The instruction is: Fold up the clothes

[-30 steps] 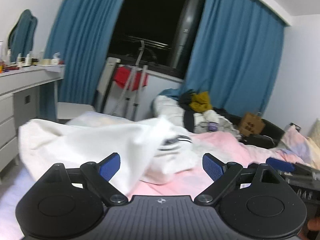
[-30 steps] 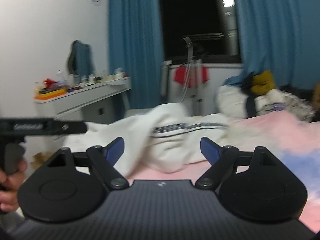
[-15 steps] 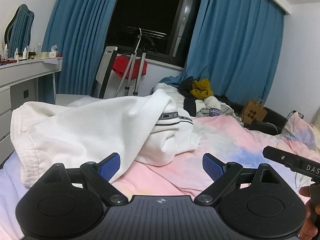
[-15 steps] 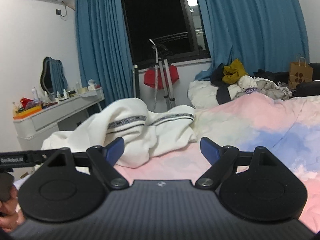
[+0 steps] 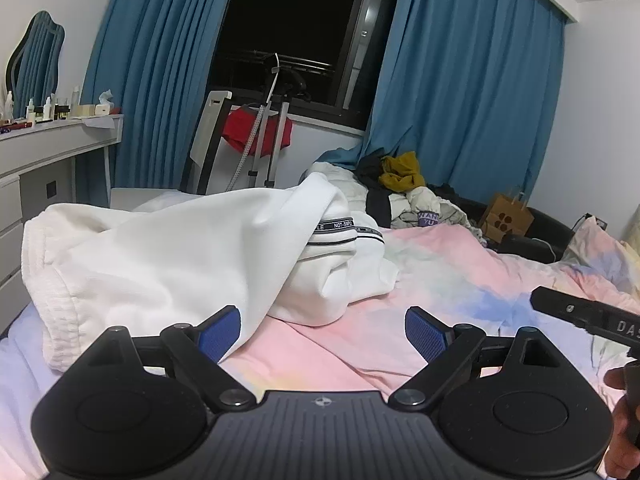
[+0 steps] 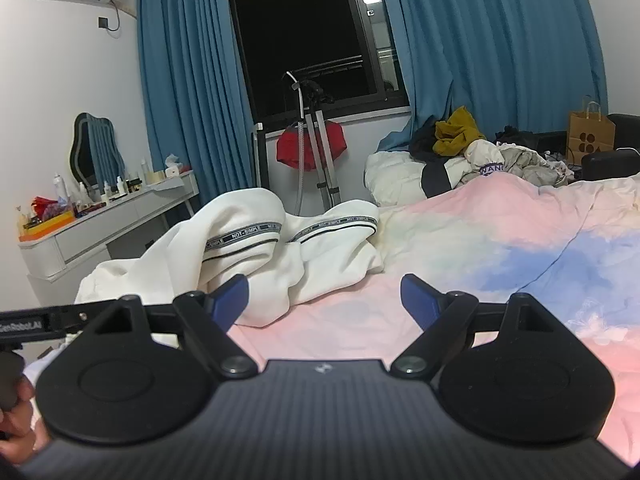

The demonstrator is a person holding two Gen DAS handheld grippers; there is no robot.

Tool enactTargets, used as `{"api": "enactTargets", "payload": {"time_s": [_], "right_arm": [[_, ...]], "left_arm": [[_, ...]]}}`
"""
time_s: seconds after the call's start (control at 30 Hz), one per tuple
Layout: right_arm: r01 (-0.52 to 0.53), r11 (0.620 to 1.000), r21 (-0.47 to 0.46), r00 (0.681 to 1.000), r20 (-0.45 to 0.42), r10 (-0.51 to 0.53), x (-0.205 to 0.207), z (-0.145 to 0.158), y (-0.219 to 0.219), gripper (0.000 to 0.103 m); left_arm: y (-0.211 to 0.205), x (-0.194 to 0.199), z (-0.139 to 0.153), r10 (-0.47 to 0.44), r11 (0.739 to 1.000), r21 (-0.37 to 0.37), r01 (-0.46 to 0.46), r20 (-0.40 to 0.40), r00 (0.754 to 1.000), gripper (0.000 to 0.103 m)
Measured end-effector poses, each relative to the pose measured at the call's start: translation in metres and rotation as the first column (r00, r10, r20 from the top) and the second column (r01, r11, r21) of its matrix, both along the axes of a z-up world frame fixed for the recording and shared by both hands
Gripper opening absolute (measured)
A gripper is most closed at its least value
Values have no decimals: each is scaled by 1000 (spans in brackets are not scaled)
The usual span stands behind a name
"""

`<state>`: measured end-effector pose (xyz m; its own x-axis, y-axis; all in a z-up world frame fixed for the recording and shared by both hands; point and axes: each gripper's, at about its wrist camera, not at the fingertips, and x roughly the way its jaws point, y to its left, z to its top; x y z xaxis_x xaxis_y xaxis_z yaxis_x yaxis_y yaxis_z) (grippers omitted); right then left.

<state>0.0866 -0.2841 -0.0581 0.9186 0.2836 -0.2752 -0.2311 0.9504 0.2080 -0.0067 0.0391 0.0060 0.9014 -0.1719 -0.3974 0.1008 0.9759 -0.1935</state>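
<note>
A white garment (image 5: pixel 168 264) lies crumpled on the bed (image 5: pixel 460 276), toward its left side in both views. Its ribbed waistband (image 5: pixel 48 296) faces the left wrist camera, and two cuffs with a black printed band (image 6: pixel 248 236) sit bunched at the far end — one humped up, the other lying flatter beside it. The bedcover is pastel, pink with blue and yellow patches.

The left gripper (image 5: pixel 322 330) hovers low over the near edge of the bed with its jaws wide apart and nothing between them; its left blue pad (image 5: pixel 219 330) sits just beside the garment's near fold, and whether it touches the cloth cannot be told. The right gripper (image 6: pixel 322 300) is likewise spread open and empty, pointing across the bed with the garment ahead and to its left. Each gripper's bar shows at the edge of the other's view, with part of a hand (image 6: pixel 16 424) on the handle.

Behind the bed, a pile of clothes (image 6: pixel 480 160) — white, black, mustard — lies against blue curtains (image 5: pixel 472 88) framing a dark window (image 5: pixel 296 28). A stand with something red (image 6: pixel 312 148) hanging on it is under the window. A white desk (image 6: pixel 104 220) at left carries bottles and a mirror (image 6: pixel 94 148). A paper bag (image 6: pixel 590 132) stands at far right.
</note>
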Motion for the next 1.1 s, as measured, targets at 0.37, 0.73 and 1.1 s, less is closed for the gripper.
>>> {"api": "enactTargets", "payload": {"time_s": [0.37,0.73,1.1], "right_arm": [[27,999,19,999,-28,-27,0,3,-11,84],[56,995,82,992,-117,-46,26,-11,-35,84],[155,976,151,953,-282,-108,72,-52,-69,84]], "left_arm": [[-19,58,18,-38,985,171,36,9,999,90],[-39,180,38,-10,967,253,-7,64,998,86],[-80,325,18,21,940,342,15,-103,994,16]]}}
